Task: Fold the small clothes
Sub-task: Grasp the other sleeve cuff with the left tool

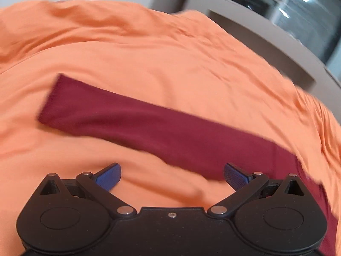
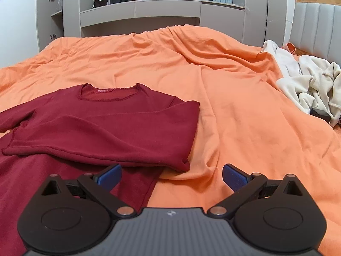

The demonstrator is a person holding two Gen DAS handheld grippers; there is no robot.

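On the bed (image 2: 234, 106), one shirt (image 2: 106, 123) sleeve is folded across; the other sleeve (image 1: 127, 117) is left. Both tongs (image 1: 172, 176) (image 2: 171, 176) are held wide, empty.

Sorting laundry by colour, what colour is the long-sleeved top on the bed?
Dark red long-sleeved top, plain, clearest in the right wrist view.

Plain dark-red top (image 2: 102, 123) on orange sheet (image 2: 234, 106); cream clothes (image 2: 309, 85).

Left gripper (image 1: 172, 176) and right gripper (image 2: 172, 176): jaws spread wide, holding nothing.
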